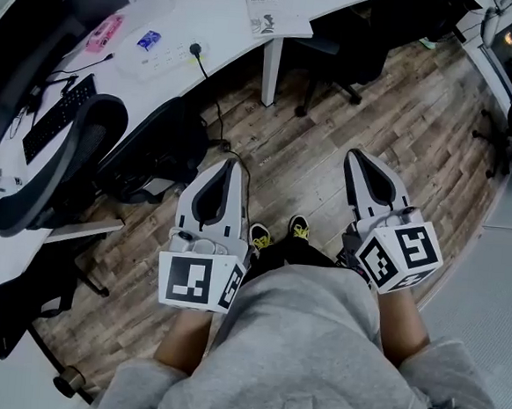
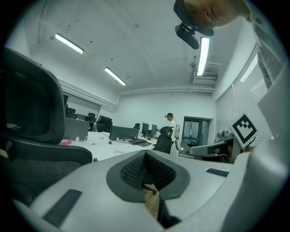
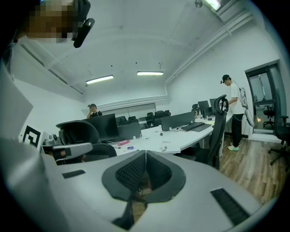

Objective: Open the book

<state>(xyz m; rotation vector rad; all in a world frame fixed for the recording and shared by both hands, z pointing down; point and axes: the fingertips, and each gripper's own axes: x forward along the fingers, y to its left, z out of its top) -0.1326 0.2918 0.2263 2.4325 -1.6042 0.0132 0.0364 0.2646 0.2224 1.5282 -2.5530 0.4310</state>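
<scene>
1. The left hand-held gripper [image 2: 145, 152] has its jaws pressed together, with nothing between them.
2. A black office chair [image 2: 31, 131] looms close at the left.
3. Beyond it lies a white counter [image 2: 103, 149] carrying dark monitors [image 2: 122, 132].
4. A person [image 2: 171, 124] stands far off by a doorway.
5. The right hand-held gripper [image 2: 192, 151] juts in from the right.

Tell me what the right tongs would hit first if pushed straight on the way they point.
Probably the white desk, near the booklet on it: the shut right tongs aim at its edge, with open air between. Depth is hard to judge; the black chair stands just right of that line.
</scene>
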